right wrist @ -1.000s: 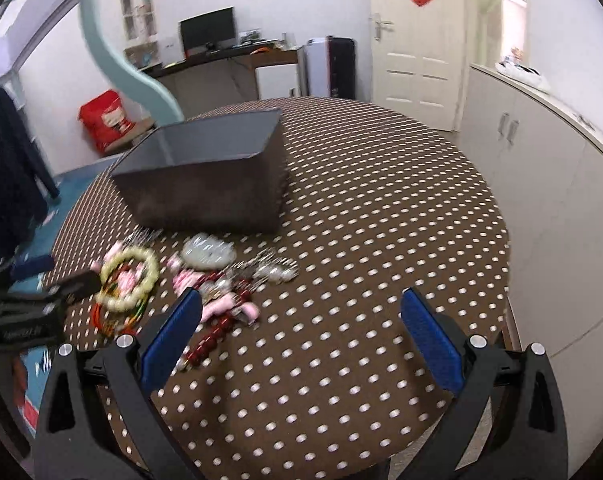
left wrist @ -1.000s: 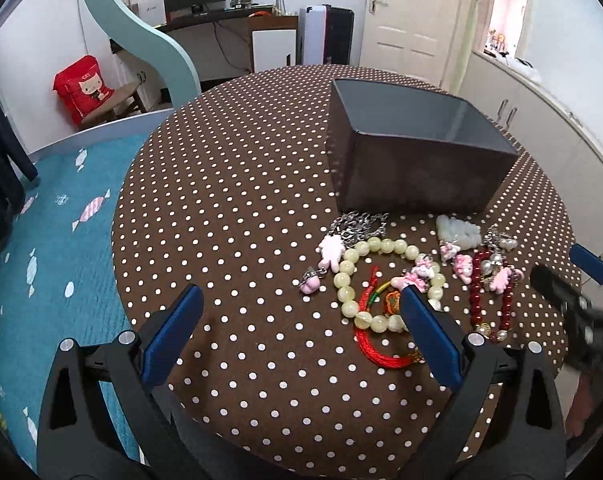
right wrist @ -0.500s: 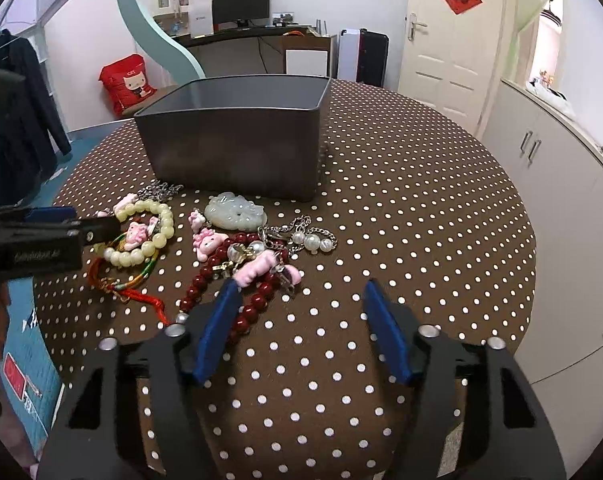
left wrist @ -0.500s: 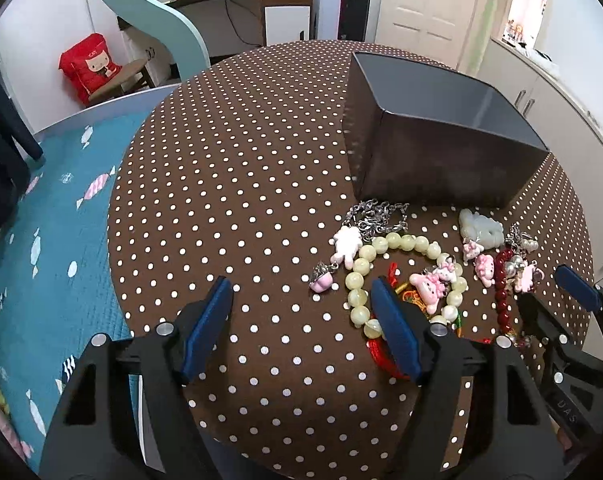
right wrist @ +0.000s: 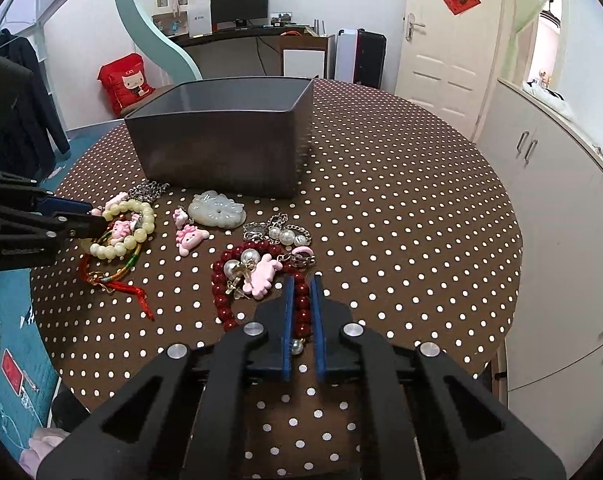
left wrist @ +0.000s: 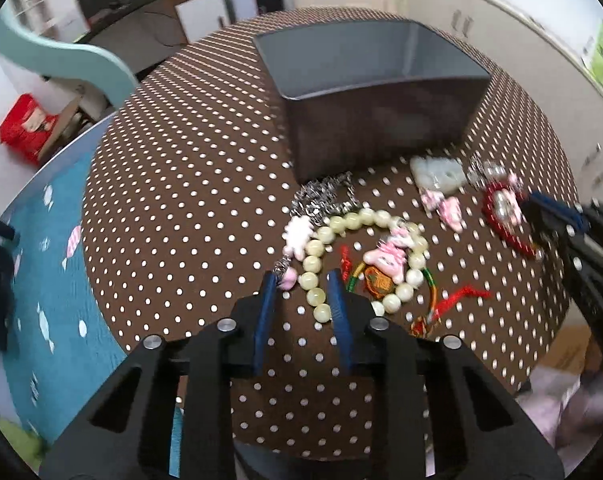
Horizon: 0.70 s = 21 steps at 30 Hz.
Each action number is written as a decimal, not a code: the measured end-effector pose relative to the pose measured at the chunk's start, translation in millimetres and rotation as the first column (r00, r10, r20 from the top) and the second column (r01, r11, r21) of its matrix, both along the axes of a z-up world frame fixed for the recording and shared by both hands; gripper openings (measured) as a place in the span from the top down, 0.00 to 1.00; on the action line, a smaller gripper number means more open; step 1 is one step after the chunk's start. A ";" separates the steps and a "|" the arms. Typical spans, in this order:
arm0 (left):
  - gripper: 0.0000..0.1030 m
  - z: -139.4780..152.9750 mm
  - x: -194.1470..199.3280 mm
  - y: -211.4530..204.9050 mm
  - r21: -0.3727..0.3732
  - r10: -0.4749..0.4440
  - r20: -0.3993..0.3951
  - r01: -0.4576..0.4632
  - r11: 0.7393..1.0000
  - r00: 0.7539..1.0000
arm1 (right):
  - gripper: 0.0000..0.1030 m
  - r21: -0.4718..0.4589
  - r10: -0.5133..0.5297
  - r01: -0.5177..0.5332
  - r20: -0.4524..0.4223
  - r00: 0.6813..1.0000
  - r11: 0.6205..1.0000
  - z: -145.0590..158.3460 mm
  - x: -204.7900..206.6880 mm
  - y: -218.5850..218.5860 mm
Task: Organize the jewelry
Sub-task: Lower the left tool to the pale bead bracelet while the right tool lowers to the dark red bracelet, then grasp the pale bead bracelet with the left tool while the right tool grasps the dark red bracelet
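Jewelry lies on the brown polka-dot table [right wrist: 381, 200] in front of an empty grey box [left wrist: 381, 120] [right wrist: 221, 152]. My left gripper [left wrist: 301, 280] [right wrist: 99, 218] is closing, with beads of the pale green bracelet [left wrist: 365, 216] [right wrist: 145, 216] and a small pink charm [left wrist: 287, 278] between its blue pads; no clear squeeze shows. My right gripper [right wrist: 302, 280] [left wrist: 541, 210] is shut on the dark red bead bracelet [right wrist: 221, 276] [left wrist: 501, 216], whose beads run between its pads. A jade pendant [right wrist: 217, 210] [left wrist: 437, 170] rests near the box.
A silver chain [left wrist: 325, 196], pink charms [right wrist: 189, 236], pearls [right wrist: 285, 236] and a red cord [right wrist: 117, 284] are scattered between the two bracelets. The table's rounded edge is close below both grippers. White cabinets [right wrist: 561, 200] stand to the right, a teal mat [left wrist: 41, 260] to the left.
Both grippers went from wide open to nearly closed. The left one moved in over the pale bracelet and rolled; the right one closed on the red bracelet.
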<state>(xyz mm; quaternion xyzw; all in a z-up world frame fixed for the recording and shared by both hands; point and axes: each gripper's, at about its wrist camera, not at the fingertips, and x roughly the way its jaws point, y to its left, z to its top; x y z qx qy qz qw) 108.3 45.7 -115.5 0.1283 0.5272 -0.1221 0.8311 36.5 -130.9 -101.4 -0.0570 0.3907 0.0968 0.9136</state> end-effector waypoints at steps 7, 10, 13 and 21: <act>0.73 0.4 18.7 11.1 -0.014 -0.013 -0.114 0.012 1.000 0.993 | 0.92 -0.014 0.026 -0.026 0.025 0.999 1.000 -2.4 -0.2 4.5; 0.73 0.4 18.2 4.5 0.024 -0.022 -0.118 0.025 0.999 0.993 | 0.92 -0.010 0.031 -0.031 0.026 0.999 0.999 -2.8 -0.8 3.8; 0.75 0.0 13.2 -8.6 0.063 -0.065 -0.118 0.072 0.995 0.991 | 0.93 0.029 0.030 -0.030 0.017 0.999 0.999 -3.2 -0.3 -2.5; 0.91 4.0 -3.6 -28.2 0.053 -0.139 -0.130 0.147 0.988 0.982 | 0.93 0.144 0.050 -0.049 -0.001 0.999 0.988 7.9 7.7 -15.9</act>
